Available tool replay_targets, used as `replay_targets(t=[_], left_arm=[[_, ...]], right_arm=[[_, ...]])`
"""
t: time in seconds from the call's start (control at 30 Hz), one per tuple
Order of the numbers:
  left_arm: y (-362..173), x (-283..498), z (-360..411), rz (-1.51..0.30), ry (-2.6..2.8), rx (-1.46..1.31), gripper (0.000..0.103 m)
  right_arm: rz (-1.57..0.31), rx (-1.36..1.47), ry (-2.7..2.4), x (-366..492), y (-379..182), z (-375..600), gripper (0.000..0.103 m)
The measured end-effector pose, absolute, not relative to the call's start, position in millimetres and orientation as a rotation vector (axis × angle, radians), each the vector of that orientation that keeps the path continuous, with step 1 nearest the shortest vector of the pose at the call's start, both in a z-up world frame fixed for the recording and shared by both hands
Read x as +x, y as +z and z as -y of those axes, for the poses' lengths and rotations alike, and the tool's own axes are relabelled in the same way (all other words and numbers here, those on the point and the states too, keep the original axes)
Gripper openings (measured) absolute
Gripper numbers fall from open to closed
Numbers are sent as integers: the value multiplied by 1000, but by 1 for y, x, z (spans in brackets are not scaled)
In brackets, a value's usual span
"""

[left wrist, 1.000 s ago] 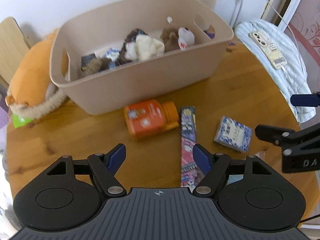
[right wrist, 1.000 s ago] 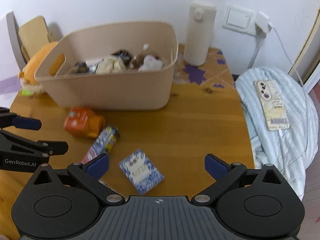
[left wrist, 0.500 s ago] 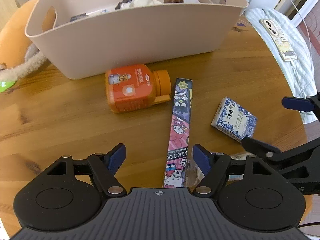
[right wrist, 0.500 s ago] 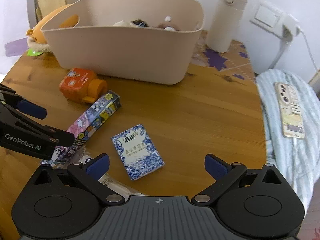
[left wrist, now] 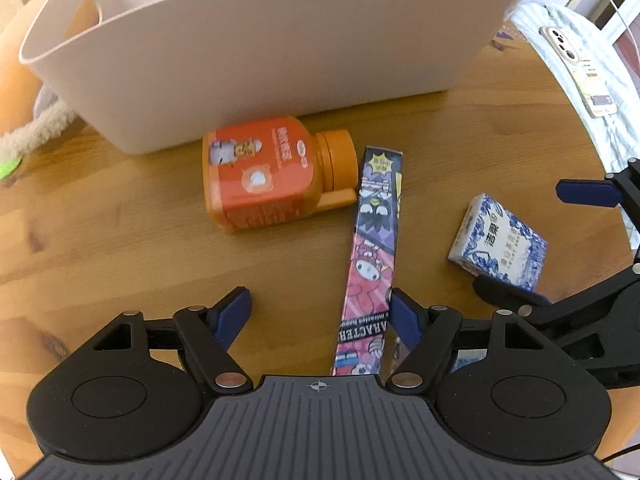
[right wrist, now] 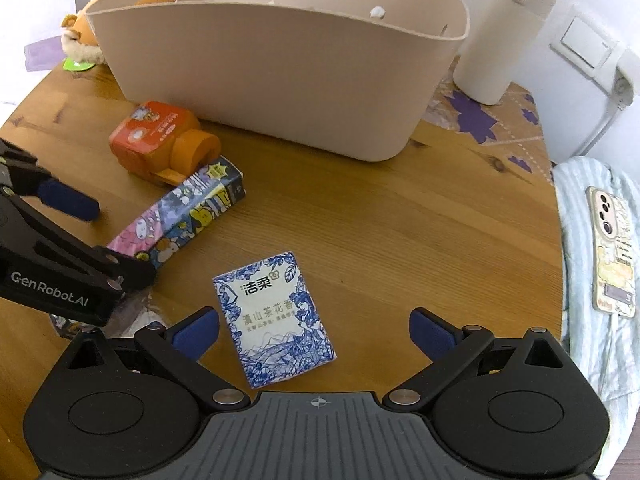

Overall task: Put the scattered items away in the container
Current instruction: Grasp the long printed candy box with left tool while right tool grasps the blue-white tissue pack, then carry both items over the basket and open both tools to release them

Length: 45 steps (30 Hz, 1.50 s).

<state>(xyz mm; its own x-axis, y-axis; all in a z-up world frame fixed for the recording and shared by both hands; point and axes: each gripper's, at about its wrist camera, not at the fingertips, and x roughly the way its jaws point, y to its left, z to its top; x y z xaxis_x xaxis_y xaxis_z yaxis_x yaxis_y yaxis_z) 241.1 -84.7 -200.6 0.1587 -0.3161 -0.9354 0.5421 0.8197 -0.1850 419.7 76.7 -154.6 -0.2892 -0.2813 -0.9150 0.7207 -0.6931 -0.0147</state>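
both grippers gape wide. the right gripper (right wrist: 314, 330) frames the tissue pack (right wrist: 276, 320) at lower centre; the left gripper (left wrist: 318, 314) straddles the cartoon box (left wrist: 372, 256). the beige tub (right wrist: 280, 64) fills the top. their frames nearly meet, so closing in could knock arms together.

Round wooden table (right wrist: 360, 208) carrying a beige storage tub (right wrist: 280, 72)

Lying in front of the tub are an orange bottle (left wrist: 264, 176), a cartoon-printed box (left wrist: 372, 248) and a blue-and-white tissue pack (right wrist: 276, 316); a white thermos (right wrist: 504, 32) is standing right of it.

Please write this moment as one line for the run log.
left gripper: open, over cartoon box | right gripper: open, over tissue pack | orange bottle: on table | bin: upright
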Motion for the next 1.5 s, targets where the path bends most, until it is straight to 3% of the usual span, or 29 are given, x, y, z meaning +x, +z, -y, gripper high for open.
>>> replay_targets(t=[0.4,0.53,0.63,0.7,0.73,1.1,1.5], left_arm=[[-202,247,87,-1226,-565,218,73],[-198,247,85,-1206,-569,212,51],[-196,246,86,-1202,-576,216,40],[-196,244,85,-1198,-573,216,35],[-195,244,85,-1198,-572,215,33],[-190,232,73,-1198,-504,149,27],[-150,206,71,-1088,-503,72,23]], right_arm=[[-588,1324,-1973,421,-162,-68,97],[-512,1359,-1978,421,-160,-70,88],[-505,1351,-1972,425,-155,-71,71],[-505,1342,-1973,429,-150,-71,47],[-504,1343,-1977,430,-149,-72,43],[-447,1405,-2018,431,-146,-91,43],[-336,1367,-2114,440,-116,-116,43]])
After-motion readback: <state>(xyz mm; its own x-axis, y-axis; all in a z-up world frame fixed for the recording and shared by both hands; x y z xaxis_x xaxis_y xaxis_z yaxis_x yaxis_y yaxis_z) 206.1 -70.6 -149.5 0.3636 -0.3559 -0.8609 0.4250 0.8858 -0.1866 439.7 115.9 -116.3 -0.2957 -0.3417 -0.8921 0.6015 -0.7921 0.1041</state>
